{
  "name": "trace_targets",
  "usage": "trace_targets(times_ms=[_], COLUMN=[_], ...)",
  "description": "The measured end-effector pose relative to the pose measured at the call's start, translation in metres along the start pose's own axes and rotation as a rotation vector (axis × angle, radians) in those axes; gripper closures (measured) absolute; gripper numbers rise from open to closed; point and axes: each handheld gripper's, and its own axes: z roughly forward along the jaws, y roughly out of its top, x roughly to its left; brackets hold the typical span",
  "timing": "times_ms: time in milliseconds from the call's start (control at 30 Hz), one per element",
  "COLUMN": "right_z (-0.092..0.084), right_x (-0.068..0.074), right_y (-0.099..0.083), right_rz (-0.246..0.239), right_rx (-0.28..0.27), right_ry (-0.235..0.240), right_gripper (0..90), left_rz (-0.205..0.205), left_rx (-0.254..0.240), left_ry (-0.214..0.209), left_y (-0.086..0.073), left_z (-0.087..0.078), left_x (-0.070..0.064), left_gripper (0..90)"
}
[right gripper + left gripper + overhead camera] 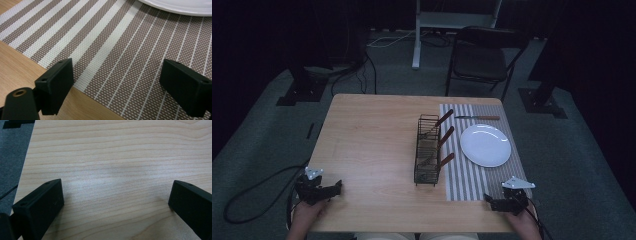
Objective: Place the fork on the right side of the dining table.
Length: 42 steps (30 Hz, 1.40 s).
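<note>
Wooden tabletop [372, 145] carries wire rack [427, 150] at centre; striped mat [464, 175], white plate [485, 145], knife [477, 118] right of rack; left hand-held gripper [337, 187] near-left of rack, jaws spread, empty; right hand-held gripper [488, 200] near-right, over mat, likewise agape

I see my left gripper [318, 189] low at the near-left corner, jaws wide apart; my right gripper [508, 199] sits near-right, jaws equally spread, both empty
</note>
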Motion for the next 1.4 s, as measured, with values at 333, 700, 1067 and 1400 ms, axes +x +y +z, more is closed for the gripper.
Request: trace_targets(times_ms=[333, 700, 1067, 1400], right_z=[0.0, 0.0, -0.006, -0.019], right_x=[-0.001, -0.001, 0.007, 0.024], right_y=[0.002, 0.006, 0.011, 0.04], right_rz=[-0.004, -0.006, 0.015, -0.004], right_rx=[0.012, 0.048, 0.066, -0.004], right_ry=[0.008, 0.006, 0.044, 0.129], right_gripper=[11.7, 11.8, 21.0, 23.3], left_rz=[-0.002, 0.0, 0.0, 0.0], left_rx=[-0.001, 0.0, 0.0, -0.002], left_ry=[0.0, 0.0, 0.0, 0.0], left_y=[0.0, 0.0, 0.0, 0.0], left_z=[0.0, 0.0, 0.0, 0.0], left_x=[0.0, 0.0, 0.0, 0.0], left_gripper=[0.3, 0.3, 0.2, 0.2])
